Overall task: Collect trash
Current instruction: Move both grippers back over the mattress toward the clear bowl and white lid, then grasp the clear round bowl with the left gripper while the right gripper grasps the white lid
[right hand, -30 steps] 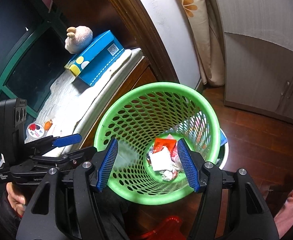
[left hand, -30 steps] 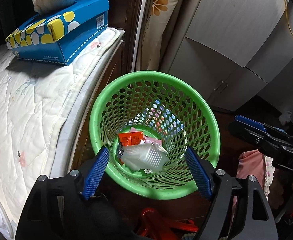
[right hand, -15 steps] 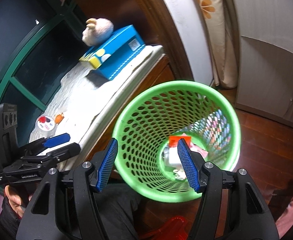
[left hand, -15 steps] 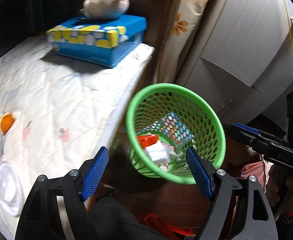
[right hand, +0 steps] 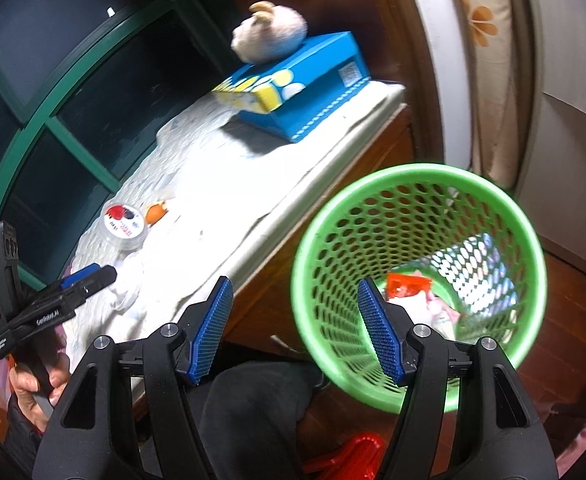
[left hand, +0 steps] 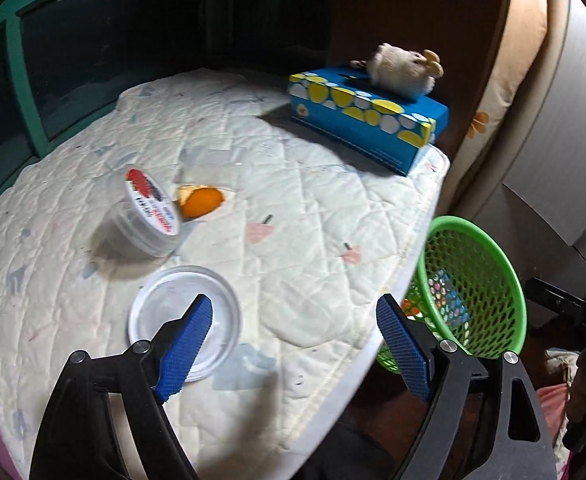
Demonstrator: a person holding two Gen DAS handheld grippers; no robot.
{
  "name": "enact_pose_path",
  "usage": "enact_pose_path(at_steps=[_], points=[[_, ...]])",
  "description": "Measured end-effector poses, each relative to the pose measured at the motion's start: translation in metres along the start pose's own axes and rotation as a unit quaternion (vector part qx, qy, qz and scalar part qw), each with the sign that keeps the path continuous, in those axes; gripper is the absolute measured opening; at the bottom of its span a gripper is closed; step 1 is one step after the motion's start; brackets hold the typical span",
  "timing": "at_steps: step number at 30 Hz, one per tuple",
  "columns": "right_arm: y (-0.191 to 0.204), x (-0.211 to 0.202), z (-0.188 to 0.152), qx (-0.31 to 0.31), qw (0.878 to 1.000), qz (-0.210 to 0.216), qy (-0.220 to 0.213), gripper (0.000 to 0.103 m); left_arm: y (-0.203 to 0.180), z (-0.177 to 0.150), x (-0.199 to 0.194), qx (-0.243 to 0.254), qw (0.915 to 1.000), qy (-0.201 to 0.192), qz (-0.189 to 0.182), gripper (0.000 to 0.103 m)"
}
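Note:
A green mesh basket [right hand: 421, 178] stands on the floor beside the quilted bed and holds a red wrapper [right hand: 407, 285] and white scraps. It also shows in the left wrist view [left hand: 509, 272]. On the quilt lie a white round lid [left hand: 161, 300], a clear plastic cup with a printed lid [left hand: 149, 210] and a piece of orange peel [left hand: 201, 202]. My left gripper [left hand: 295, 342] is open and empty above the quilt, just right of the white lid. My right gripper [right hand: 295, 326] is open and empty at the basket's left rim.
A blue tissue box [left hand: 369, 124] with a plush toy [left hand: 403, 68] on it sits at the bed's far corner. Dark green-framed windows [right hand: 53, 120] stand behind the bed. Grey cabinets [left hand: 565, 152] and a wooden floor [right hand: 565, 320] lie to the right.
My left gripper has swung left from over the basket to over the quilt, bringing the lid, cup and peel into view. My right gripper has shifted left to the basket's rim.

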State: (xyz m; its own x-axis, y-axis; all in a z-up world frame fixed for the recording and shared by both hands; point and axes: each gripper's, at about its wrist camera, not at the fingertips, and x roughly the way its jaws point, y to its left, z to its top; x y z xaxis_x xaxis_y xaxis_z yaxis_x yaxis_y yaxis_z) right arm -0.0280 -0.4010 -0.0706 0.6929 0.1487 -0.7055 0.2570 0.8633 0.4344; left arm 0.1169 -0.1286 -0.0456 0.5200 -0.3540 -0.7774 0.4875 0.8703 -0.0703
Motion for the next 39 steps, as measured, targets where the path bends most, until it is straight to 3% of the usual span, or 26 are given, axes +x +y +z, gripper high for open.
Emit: enact_pose_path(at_steps=[6, 11, 27, 32, 39], points=[[0.021, 0.012, -0.001, -0.019, 1.000, 0.015, 0.011, 0.065, 0.048, -0.002, 0.002, -0.040, 0.9985, 0.000, 0.038, 0.081], [0.033, 0.018, -0.002, -0.030, 0.999, 0.023, 0.019, 0.065, 0.066, -0.008, 0.015, -0.058, 0.9973, 0.018, 0.041, 0.078], [0.061, 0.034, -0.008, -0.062, 0.997, 0.035, 0.040, 0.065, 0.077, -0.013, 0.046, -0.064, 0.9958, 0.048, 0.045, 0.069], [0.071, 0.037, -0.009, -0.080, 0.995, 0.034, 0.041, 0.065, 0.075, -0.012, 0.046, -0.061, 0.9967, 0.046, 0.026, 0.054], [0.082, 0.042, -0.010, -0.097, 0.993, 0.040, 0.047, 0.065, 0.073, -0.008, 0.027, -0.055, 0.9981, 0.021, 0.022, 0.053]])
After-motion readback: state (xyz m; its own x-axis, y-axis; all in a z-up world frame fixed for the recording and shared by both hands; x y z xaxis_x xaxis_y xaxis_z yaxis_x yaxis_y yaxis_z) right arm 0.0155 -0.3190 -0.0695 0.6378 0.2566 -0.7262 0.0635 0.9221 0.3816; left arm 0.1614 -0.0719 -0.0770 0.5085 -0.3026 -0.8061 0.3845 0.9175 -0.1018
